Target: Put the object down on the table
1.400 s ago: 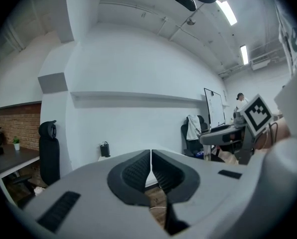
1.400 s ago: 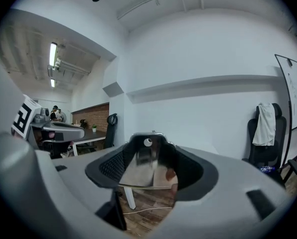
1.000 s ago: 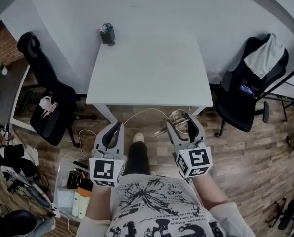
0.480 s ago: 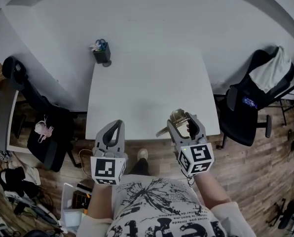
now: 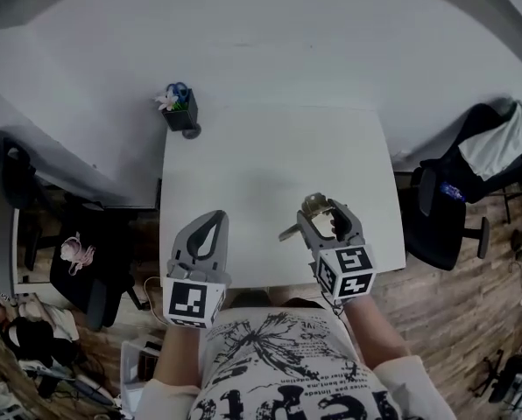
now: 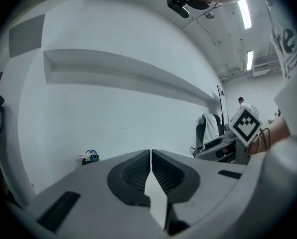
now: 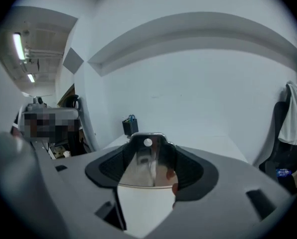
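Note:
My right gripper (image 5: 322, 210) is shut on a shiny metal object (image 5: 312, 205) whose thin handle sticks out to the left. It hovers over the near right part of the white table (image 5: 270, 156). In the right gripper view the polished metal piece (image 7: 146, 163) fills the gap between the dark pads (image 7: 191, 171), a small round hole near its top. My left gripper (image 5: 214, 221) is shut with nothing in it, over the table's near left part. In the left gripper view (image 6: 151, 156) its jaws meet along a thin line.
A dark pen holder (image 5: 181, 112) with coloured items stands at the table's far left corner, also seen as the pen holder (image 7: 130, 125) ahead of my right gripper. A black chair (image 5: 467, 191) with a pale garment stands right of the table; another chair (image 5: 81, 261) stands left.
Both grippers have moved forward from above the floor to above the table's near edge. The metal object has stayed in the right gripper; the left has stayed shut.

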